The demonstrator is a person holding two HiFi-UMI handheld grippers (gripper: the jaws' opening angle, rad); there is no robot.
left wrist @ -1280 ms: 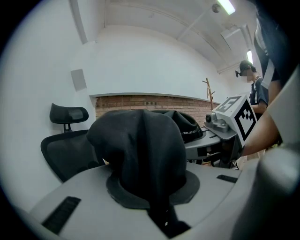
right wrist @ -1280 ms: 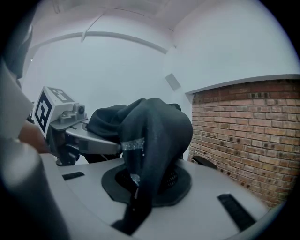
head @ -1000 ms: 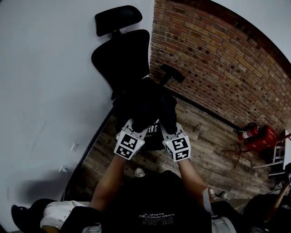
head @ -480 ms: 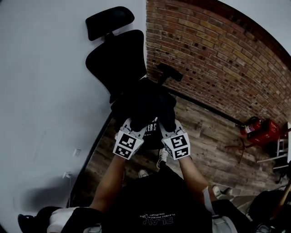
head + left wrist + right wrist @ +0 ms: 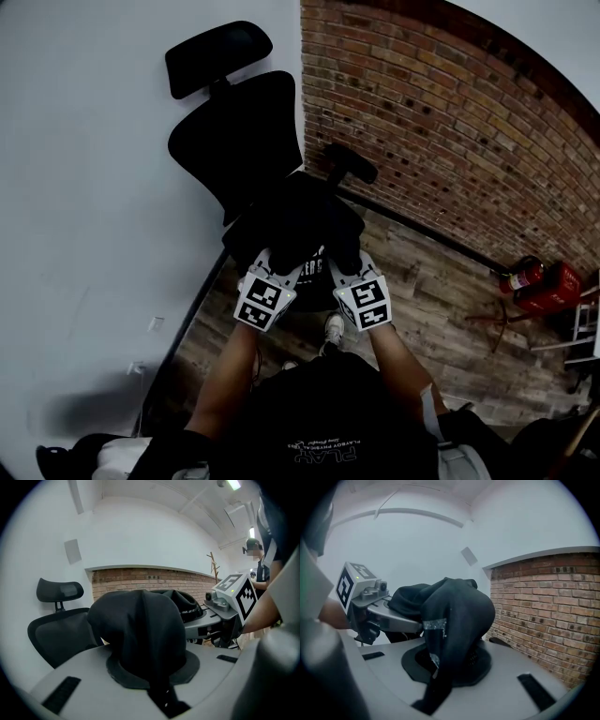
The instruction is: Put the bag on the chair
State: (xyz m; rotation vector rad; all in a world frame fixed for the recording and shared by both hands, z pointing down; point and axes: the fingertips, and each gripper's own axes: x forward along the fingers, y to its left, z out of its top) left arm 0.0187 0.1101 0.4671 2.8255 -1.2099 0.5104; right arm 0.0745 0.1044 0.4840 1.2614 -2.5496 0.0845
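The left gripper (image 5: 271, 273) and right gripper (image 5: 343, 270) are each clamped on a fold of the soft black fabric bag (image 5: 298, 223), sharing its weight so it hangs level. It is over the seat of the black mesh office chair (image 5: 239, 141). I cannot tell whether it touches.

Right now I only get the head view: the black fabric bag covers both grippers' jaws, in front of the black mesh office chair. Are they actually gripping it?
Observer: Yes for the left. The left gripper view shows the left gripper shut on a bunched fold of the black fabric bag.
Operator: And the right?
Observer: The right gripper view shows the right gripper shut on a black strap of the bag, with a silvery patch just above the jaws.
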